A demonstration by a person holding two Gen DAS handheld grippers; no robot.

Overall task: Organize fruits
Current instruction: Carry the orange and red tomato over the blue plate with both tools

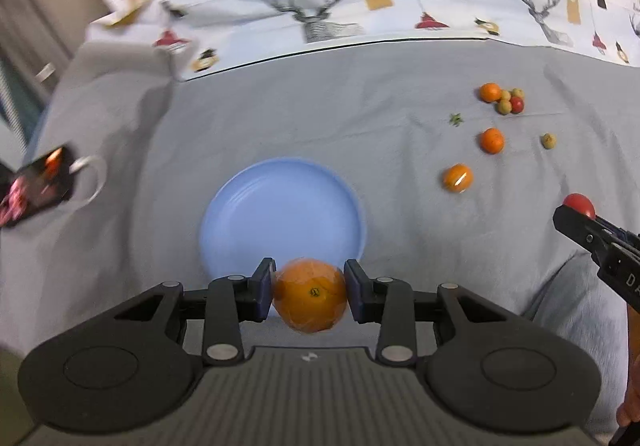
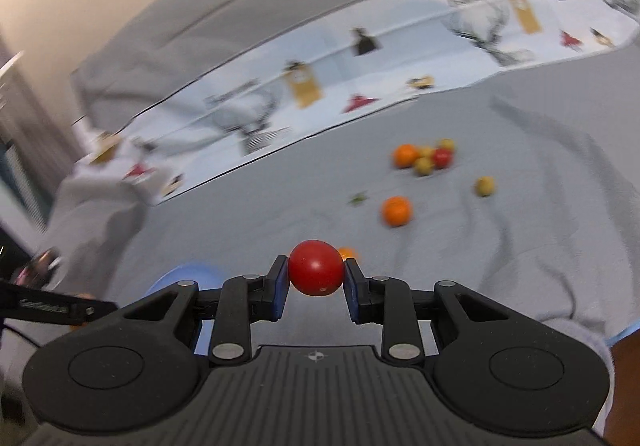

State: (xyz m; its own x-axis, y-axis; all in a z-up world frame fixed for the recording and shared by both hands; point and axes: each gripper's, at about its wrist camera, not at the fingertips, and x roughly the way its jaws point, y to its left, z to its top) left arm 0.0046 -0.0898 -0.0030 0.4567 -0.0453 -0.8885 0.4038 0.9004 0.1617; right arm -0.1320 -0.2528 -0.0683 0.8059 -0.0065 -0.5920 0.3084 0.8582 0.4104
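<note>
Closest to the left wrist camera, the left claw is clenched on a large orange, a blue pad pressed against each flank so the fruit sits squarely between them with its stem end facing the lens. Just beyond and below that orange lies the blue plate, its near rim partly hidden behind the fruit and the left-hand pad. That is the relation the next move turns on: the plate is straight ahead of the left claw, on the grey sheet of what looks like a bed, and the held orange seems lifted clear of it rather than resting in it. The plate is round, so no long axis matters.

The right claw is likewise clamped, on a red tomato-like fruit held between its pads. From here the plate shows only as a blue sliver low and to the left, so it lies off to the side. The left hand is judged the nearer one to deliver first.

Loose fruit remains well apart from the plate, on the right: a cluster of small fruits, two small oranges and a lone green fruit.
</note>
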